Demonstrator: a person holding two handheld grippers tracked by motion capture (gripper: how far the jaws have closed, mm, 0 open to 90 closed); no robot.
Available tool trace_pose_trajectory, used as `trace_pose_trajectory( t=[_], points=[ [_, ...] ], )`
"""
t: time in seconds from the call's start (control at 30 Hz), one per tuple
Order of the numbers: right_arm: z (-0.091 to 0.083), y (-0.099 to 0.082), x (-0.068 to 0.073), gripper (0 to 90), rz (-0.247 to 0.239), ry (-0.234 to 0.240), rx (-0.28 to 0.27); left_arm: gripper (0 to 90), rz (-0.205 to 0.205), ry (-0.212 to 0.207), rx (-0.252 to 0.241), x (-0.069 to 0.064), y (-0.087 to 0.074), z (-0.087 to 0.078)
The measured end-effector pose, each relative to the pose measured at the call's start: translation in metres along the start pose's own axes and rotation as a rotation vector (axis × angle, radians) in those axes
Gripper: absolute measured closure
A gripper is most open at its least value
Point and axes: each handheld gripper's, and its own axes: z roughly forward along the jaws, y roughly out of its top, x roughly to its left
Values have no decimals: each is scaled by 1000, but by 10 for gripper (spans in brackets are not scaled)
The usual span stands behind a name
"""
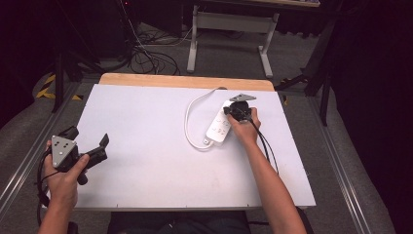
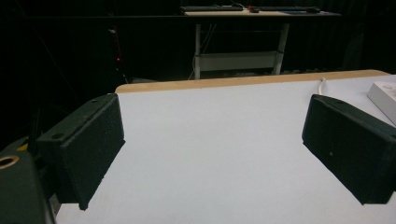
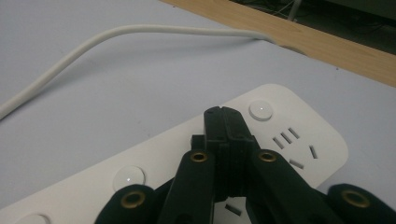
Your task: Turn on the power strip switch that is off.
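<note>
Right tool (image 3: 225,122) closed over power strip (image 3: 299,140); strip's near end cut off.

White power strip (image 1: 220,126) lies flat on my desk (image 1: 146,161), far right part, long axis slanting away from me. Round buttons and socket slots face up. White cord (image 1: 191,114) loops left, runs to far edge.

a white-topped table (image 1: 146,146) with a wooden far edge carries a white plastic power strip (image 1: 220,127) and its white cord (image 1: 187,117).
</note>
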Motion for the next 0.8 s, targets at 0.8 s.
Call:
trace_pose_trajectory(
  t=[0.8],
  points=[
    [2, 2, 8, 900, -35, 44, -8, 62, -15, 1, -1, 3, 0, 0]
  ],
)
